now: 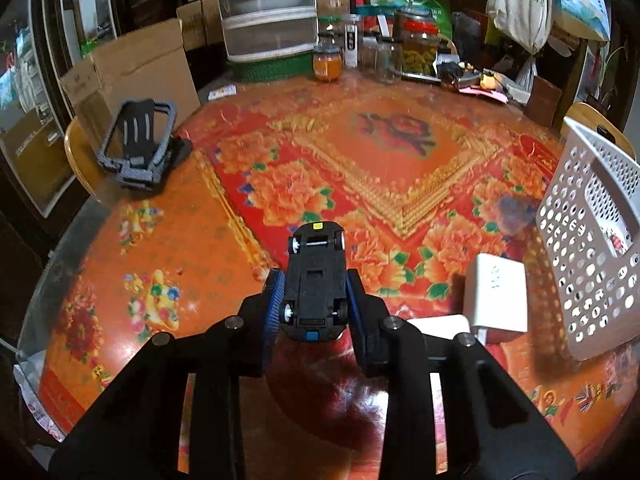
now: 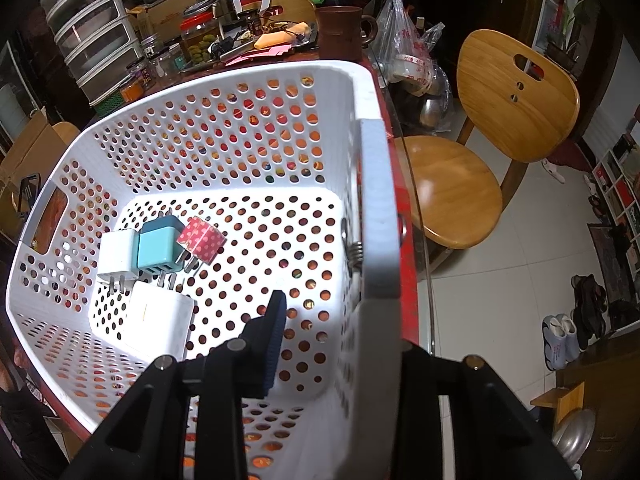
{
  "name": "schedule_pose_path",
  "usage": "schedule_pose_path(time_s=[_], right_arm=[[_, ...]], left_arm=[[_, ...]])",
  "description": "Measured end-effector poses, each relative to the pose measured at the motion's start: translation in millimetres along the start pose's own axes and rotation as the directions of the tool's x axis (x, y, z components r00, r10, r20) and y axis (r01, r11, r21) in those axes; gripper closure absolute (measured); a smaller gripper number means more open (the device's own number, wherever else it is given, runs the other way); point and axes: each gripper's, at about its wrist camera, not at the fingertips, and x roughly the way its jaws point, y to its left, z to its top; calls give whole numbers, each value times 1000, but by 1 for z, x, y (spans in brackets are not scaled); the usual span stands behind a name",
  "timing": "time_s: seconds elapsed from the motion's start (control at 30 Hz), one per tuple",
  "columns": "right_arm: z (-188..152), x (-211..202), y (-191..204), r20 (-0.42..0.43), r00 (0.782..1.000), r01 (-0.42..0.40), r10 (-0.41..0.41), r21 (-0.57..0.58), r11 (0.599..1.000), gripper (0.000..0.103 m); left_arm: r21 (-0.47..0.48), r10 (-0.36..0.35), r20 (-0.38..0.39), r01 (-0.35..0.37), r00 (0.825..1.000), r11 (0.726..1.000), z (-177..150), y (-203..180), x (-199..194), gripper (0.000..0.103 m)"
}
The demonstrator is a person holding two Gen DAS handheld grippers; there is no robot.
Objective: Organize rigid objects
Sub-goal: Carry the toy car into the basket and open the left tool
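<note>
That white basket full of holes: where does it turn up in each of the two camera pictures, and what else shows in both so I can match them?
Left wrist view: the white basket stands at the right edge, on the table, seen from outside.
Right wrist view: the white basket fills the middle and left; we look down into it, with the right gripper clamped on its right wall.
Shared landmark: the jar of green pickles at the table's far side.

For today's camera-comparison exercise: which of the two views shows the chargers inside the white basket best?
The right wrist view: it looks down into the white basket, showing the chargers on its floor. The left wrist view shows only the basket's outer wall, contents hidden, though two white chargers lie outside on the table.
</note>
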Motion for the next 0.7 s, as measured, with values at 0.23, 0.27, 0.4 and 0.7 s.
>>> schedule_pose_path(time_s=[0.23,0.27,0.4,0.7], right_arm=[[1,0,0,0,1000,-1,1,-1,1000,69],[1,0,0,0,1000,-1,1,0,1000,69],[1,0,-1,2,1000,-2,2,-1,1000,69],[1,0,0,3,1000,-3,3,0,1000,69]], left_arm=[[9,21,45,-22,999,1000,16,-12,-24,75],[14,24,56,-25,998,1000,19,-16,-28,75],[32,21,92,-24,996,999,30,-34,-40,75],[82,-14,161,1,987,997,48,-80,-66,75]])
